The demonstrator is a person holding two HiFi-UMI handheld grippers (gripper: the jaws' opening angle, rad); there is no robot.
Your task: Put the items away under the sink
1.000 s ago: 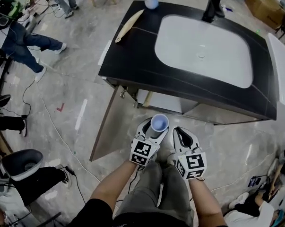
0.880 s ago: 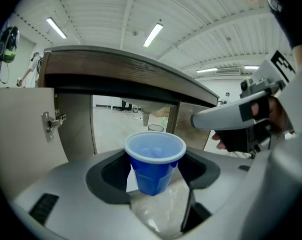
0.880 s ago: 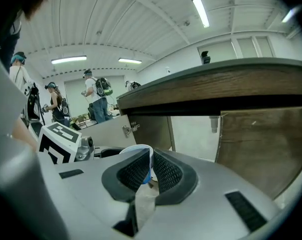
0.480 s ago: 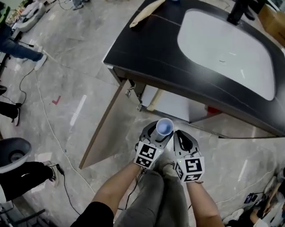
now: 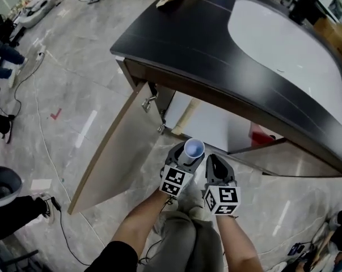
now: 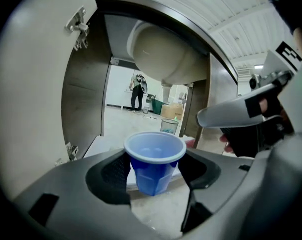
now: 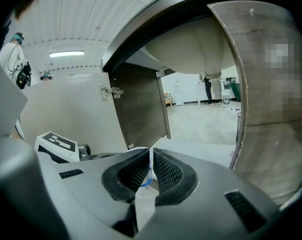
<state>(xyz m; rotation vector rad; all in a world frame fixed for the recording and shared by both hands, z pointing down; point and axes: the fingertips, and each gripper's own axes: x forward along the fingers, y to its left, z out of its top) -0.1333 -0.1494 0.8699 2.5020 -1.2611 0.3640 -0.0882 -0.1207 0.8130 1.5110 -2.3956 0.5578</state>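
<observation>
In the head view, you hold both grippers side by side, low in front of the open cabinet under the black counter point(image 5: 205, 55). Your left gripper point(image 5: 185, 157) carries the blue cup point(image 5: 194, 148) upright, mouth up, in front of the opening and not inside it. Your right gripper point(image 5: 213, 163) sits just beside it, and from up here you cannot tell what it holds. The left cabinet door point(image 5: 111, 157) stands swung wide. The white cabinet floor point(image 5: 207, 126) shows inside, with a red thing point(image 5: 261, 135) at its right end.

The left gripper view settles the grip. The jaws stand wide, one on each side of the cup, and their pads press on its wall just under the rim. This view also shows the rounded underside of the basin point(image 6: 166, 54), which the head view hides. It looks straight through the cabinet to the room beyond, where there is a wire bin point(image 6: 169, 125) and a distant person point(image 6: 137, 90). Your right gripper fills the right edge.

The right gripper view shows its jaws almost pressed together, pinching a thin white item point(image 7: 143, 204) with a blue mark on it. You cannot tell what it is. The wood-grained right door point(image 7: 271, 114) stands open at the right, and a hinge point(image 7: 112, 90) shows on the left door.
</observation>
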